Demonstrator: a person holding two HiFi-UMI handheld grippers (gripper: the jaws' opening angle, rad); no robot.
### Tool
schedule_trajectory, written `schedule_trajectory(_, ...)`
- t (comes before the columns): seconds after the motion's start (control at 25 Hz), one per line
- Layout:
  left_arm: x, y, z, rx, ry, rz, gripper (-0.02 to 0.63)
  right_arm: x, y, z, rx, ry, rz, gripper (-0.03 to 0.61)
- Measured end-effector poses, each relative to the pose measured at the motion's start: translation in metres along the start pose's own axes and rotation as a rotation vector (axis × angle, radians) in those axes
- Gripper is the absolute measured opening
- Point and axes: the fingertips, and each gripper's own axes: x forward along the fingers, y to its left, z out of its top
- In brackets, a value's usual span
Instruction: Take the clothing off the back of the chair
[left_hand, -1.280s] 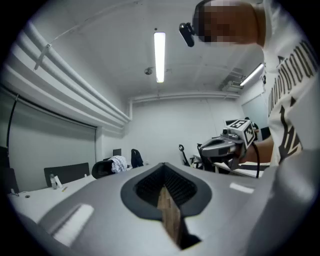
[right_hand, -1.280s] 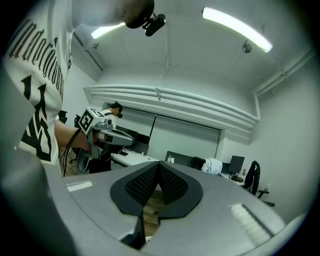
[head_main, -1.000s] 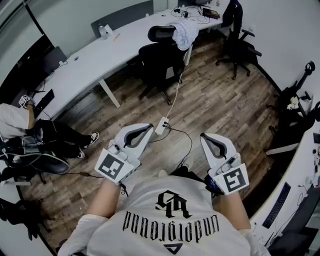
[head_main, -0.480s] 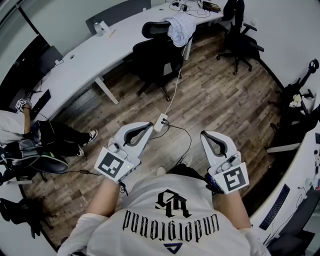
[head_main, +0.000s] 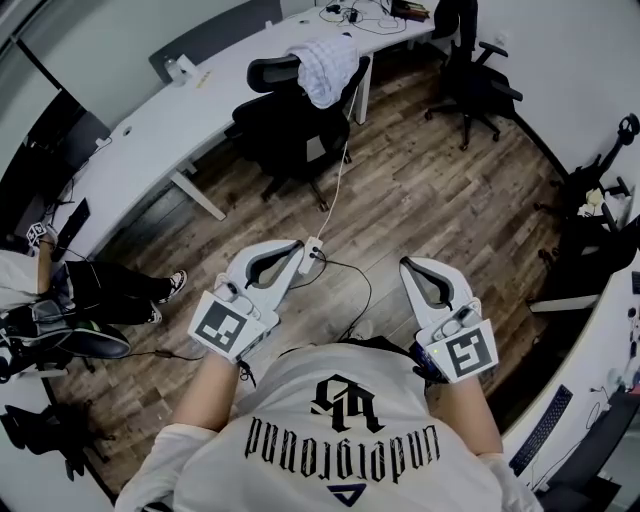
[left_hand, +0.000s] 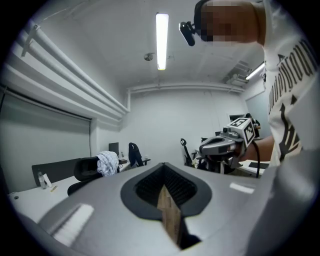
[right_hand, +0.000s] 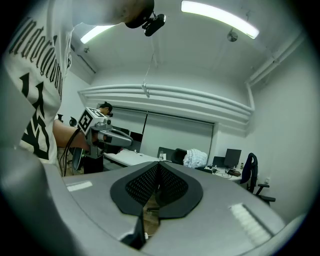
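Note:
A pale checked garment hangs over the back of a black office chair at the white desk, far ahead of both grippers. It also shows in the left gripper view as a white bundle and in the right gripper view. My left gripper is held out over the wooden floor, its jaws shut with nothing between them. My right gripper is level beside it, likewise shut and empty. Each gripper sees the other: the right gripper, the left gripper.
A long curved white desk runs along the back. A second black chair stands at the far right. A power strip with cables lies on the floor ahead. A seated person's legs are at the left; another desk is at the right.
The chair with the garment has shifted left and looms a little nearer as both grippers travel forward together. The jaws stay shut.

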Motion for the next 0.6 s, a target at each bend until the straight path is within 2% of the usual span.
schedule_trajectory(0.16, 0.037, -0.006, 0.006, 0.036, -0.001, -0.007, 0.049, -0.009, -0.041, -0.008, 0.016, -0.007, 0.018, 0.005)
schedule_trajectory(0.32, 0.061, -0.008, 0.008, 0.034, 0.026, 0.015, 0.049, -0.018, -0.078, -0.016, 0.029, -0.011, 0.013, 0.005)
schedule_trajectory(0.44, 0.073, -0.010, 0.002, 0.013, 0.055, 0.008, 0.049, -0.020, -0.093, -0.022, 0.046, -0.012, 0.014, 0.005)
schedule_trajectory(0.6, 0.091, 0.004, 0.001, 0.025, 0.048, 0.023, 0.049, -0.011, -0.109, -0.033, 0.062, -0.001, 0.015, 0.006)
